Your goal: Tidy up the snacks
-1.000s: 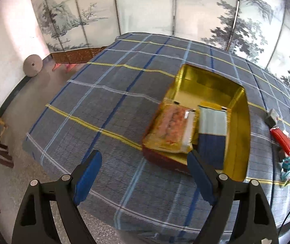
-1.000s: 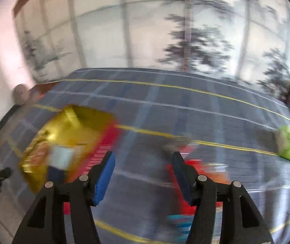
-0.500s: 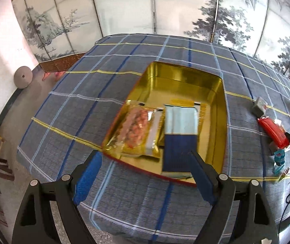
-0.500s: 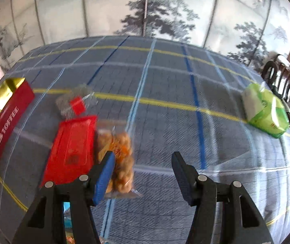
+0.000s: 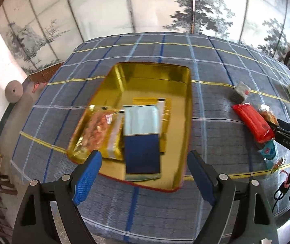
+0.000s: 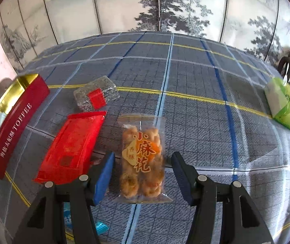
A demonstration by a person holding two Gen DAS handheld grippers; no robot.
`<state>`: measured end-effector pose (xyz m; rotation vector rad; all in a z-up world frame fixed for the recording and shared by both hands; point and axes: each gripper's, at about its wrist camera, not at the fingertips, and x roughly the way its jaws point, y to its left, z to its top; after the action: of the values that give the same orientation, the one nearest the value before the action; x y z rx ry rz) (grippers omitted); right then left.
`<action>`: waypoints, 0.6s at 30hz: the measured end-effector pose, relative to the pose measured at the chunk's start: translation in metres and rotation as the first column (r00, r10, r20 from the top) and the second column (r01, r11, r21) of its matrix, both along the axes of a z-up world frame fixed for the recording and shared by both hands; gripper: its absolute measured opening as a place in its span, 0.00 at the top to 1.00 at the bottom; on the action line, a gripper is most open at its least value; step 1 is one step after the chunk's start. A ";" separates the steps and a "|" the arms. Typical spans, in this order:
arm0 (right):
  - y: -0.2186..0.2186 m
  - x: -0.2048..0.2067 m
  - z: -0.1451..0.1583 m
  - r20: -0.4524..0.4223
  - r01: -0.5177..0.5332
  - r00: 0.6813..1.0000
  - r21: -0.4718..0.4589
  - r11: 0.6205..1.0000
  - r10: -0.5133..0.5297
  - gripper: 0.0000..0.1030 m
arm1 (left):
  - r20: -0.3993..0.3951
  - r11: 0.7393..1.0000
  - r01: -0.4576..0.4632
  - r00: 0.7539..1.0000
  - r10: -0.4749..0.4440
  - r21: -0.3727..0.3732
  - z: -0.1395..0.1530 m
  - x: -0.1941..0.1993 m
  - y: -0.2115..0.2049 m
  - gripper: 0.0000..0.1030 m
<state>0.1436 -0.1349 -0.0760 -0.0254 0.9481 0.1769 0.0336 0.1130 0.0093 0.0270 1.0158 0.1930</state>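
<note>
I have the right tongs [image 6: 141,168] spread astride the clear twist-snack packet [image 6: 142,158] at lower centre, pads not yet touching: the pickup step. Next I squeeze, lift, and carry it to the gold tin [image 5: 187,109], where my left tongs [image 5: 143,170] hover spread and empty.

My left gripper [image 5: 143,170] had black angular arms with triangular cut-outs, round silver screws at the joints, and blue textured pads [image 5: 87,180] on its fingers; my right gripper [image 6: 143,171] wore the same black frame, silver screws and blue pads [image 6: 104,178]. Seen from the left, its black body bore pale lettering; thin cables dangled beneath it.
</note>
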 end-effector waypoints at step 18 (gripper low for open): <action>-0.045 0.007 -0.001 0.102 0.044 0.994 -0.119 0.992 -0.032 0.63 | -0.043 0.986 0.146 0.988 -0.150 -0.085 -0.021 0.059 -0.096 0.19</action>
<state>0.1510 -0.1795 -0.0766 -0.1267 0.8579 0.0823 0.0921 0.0172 -0.0118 0.0328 1.0655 0.0150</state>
